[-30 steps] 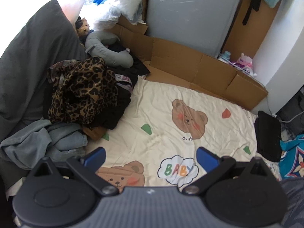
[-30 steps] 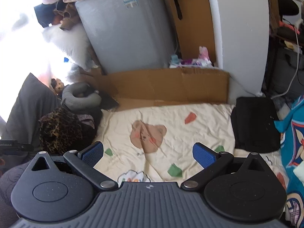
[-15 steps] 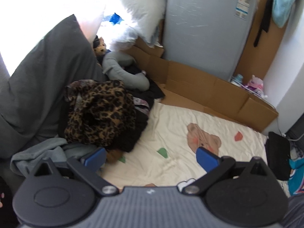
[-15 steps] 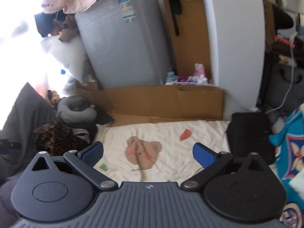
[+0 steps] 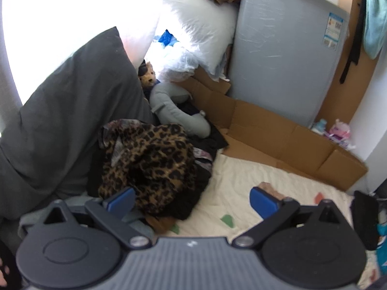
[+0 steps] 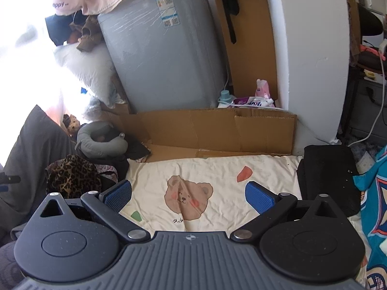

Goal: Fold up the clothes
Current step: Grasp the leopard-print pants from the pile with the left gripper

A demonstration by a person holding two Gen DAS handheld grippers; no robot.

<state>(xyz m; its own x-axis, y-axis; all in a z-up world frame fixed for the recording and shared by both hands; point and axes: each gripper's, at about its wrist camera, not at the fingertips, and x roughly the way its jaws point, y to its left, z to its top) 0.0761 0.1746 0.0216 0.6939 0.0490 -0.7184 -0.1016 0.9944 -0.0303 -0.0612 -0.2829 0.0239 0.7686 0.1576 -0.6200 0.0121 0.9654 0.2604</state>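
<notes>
1. Against the frame a second ago, the left gripper [image 5: 192, 201] now looks higher and further toward 10 o'clock: the "BABY" cloud and the lower bear print are gone from its view, and the leopard-print garment [image 5: 147, 162] has slid from 10 o'clock to just ahead of its left pad.
2. Its jaws stand wide apart, as before, holding nothing.
3. The right gripper [image 6: 188, 197] has also tilted up; the grey appliance [image 6: 159, 55] fills more of its view. Its blue pads are spread apart and empty.
4. The clothes to fold sit in a heap at 9 o'clock of the cream bear-print sheet [image 6: 217, 169]: the leopard-print garment lies on top of dark clothing [image 5: 193, 188], with a grey-blue piece [image 5: 135, 220] under the left pad.
5. A dark grey pillow [image 5: 67, 125] leans behind the heap at 10 o'clock; a grey neck pillow [image 5: 174, 106] lies at 12 o'clock of it.
6. Flattened cardboard [image 6: 205, 130] edges the sheet at 12 o'clock.
7. A folded black item [image 6: 326, 174] rests at the sheet's 3 o'clock edge, beside teal patterned fabric [image 6: 375, 193].
</notes>
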